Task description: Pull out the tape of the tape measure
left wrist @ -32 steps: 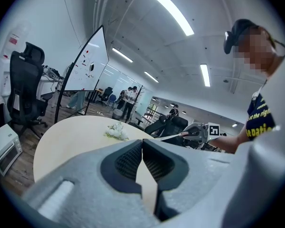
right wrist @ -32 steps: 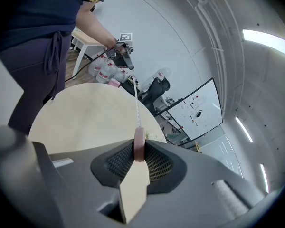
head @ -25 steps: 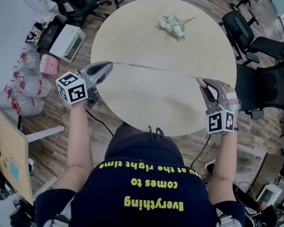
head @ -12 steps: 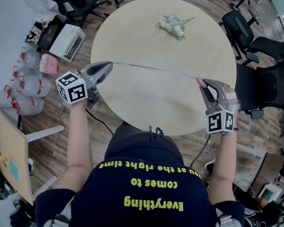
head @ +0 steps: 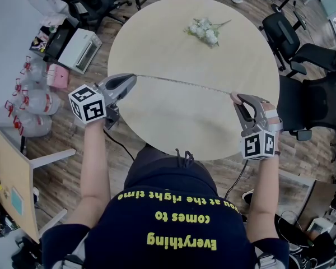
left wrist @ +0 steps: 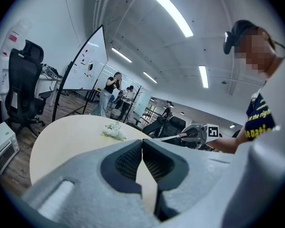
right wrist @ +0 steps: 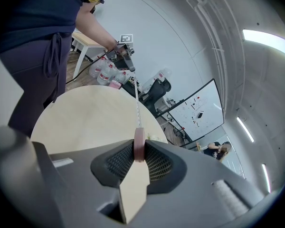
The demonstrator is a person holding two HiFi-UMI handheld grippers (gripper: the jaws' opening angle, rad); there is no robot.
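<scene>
The tape (head: 185, 83) spans the table (head: 173, 43), its end pinched in the closed left gripper (head: 133, 77) and its pink case (right wrist: 139, 148) clamped in the right gripper (head: 235, 98); more tension could slip the end free.

Left tongs (left wrist: 142, 141) closed on tape (left wrist: 168, 137), taut to tape measure (left wrist: 182, 136) in right tongs (left wrist: 187, 135), flowers (left wrist: 113, 131) on table (left wrist: 61, 137)

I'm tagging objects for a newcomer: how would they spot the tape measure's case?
Find the round pale table. At its right edge, the right gripper pinches a small pinkish case in its jaws. Unlike the white flowers, it has a thin tape running to the left gripper.
</scene>
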